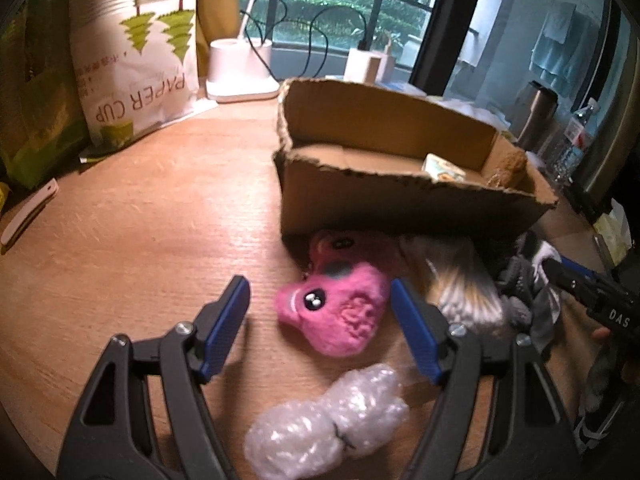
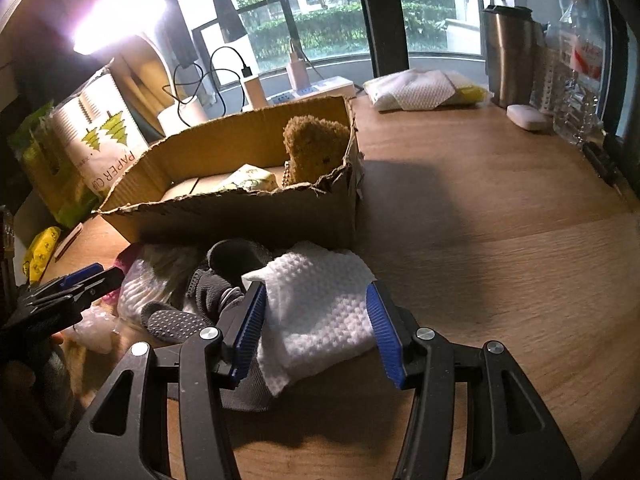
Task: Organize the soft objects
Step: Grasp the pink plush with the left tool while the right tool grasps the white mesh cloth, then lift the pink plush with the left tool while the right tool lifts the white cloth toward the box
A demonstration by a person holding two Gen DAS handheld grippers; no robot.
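My left gripper [image 1: 320, 292] is open, its blue pads on either side of a pink plush toy [image 1: 340, 312] lying on the wooden table. A bubble-wrap bundle [image 1: 332, 420] lies just below it. My right gripper [image 2: 316, 300] is open around a folded white waffle cloth [image 2: 320, 304], with the pads at its sides. Grey gloves [image 2: 200, 300] and a bag of cotton swabs [image 2: 140, 288] lie left of the cloth. The cardboard box [image 2: 248, 216] behind holds a brown plush [image 2: 316, 148] and a small green packet [image 2: 252, 178]. The box also shows in the left wrist view [image 1: 400, 204].
A paper cup pack [image 1: 136, 60] and a white lamp base [image 1: 240, 72] stand at the back left. A steel tumbler [image 2: 508, 52], a tissue pack [image 2: 420, 88] and a white case [image 2: 528, 116] sit at the back right. A power strip [image 2: 316, 88] lies behind the box.
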